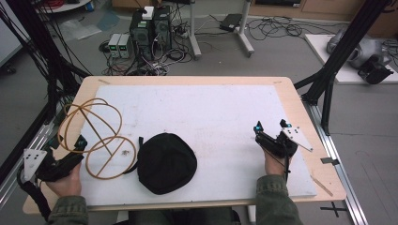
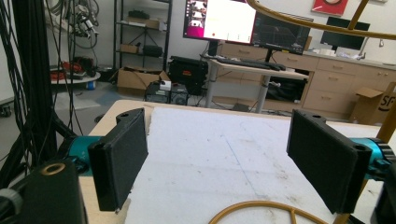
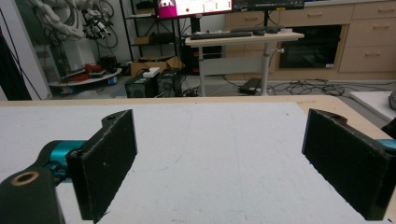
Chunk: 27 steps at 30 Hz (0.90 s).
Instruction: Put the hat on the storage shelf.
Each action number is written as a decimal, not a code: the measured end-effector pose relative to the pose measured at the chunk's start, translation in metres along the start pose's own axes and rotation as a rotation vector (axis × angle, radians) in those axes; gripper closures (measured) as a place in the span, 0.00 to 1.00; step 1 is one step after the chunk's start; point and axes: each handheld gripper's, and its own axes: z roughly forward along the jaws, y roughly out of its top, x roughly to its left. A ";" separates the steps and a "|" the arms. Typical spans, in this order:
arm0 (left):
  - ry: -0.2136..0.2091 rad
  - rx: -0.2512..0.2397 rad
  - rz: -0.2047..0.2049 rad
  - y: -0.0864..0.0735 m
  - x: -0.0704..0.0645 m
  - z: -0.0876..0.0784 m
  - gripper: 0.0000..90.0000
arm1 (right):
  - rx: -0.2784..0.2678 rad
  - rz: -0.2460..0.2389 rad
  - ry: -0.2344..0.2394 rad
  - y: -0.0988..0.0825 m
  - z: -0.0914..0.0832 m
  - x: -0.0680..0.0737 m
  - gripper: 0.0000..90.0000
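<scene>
Left gripper [image 1: 77, 145] has its fingers [image 2: 119, 156] spread with nothing between them; the wire frame [image 1: 96, 138] stands just right of them, light, stiff and likely tippy, best pinched on one thin rod. Further right lies the soft, limp cap [image 1: 165, 161]. Right gripper [image 1: 272, 127], well apart, is spread and empty

Light wooden counter [image 1: 300, 101], nearly covered by a white sheet [image 1: 206, 112] with faint scuffs. On the sheet near the left edge, a wire frame of tan hoops [image 1: 96, 136], its flat ring resting down and the other hoops rising above it. Just beside it, toward the front middle, a black cap [image 1: 165, 161], lying flat, a strap trailing at its left.
</scene>
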 end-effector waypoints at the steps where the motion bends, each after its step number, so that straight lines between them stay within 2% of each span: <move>1: 0.001 -0.003 -0.003 0.000 0.000 0.000 0.23 | 0.000 0.000 0.000 0.000 0.000 0.000 0.10; 27: -0.001 0.001 0.001 0.000 0.000 0.000 0.23 | 0.006 0.008 0.006 -0.001 -0.001 -0.001 0.10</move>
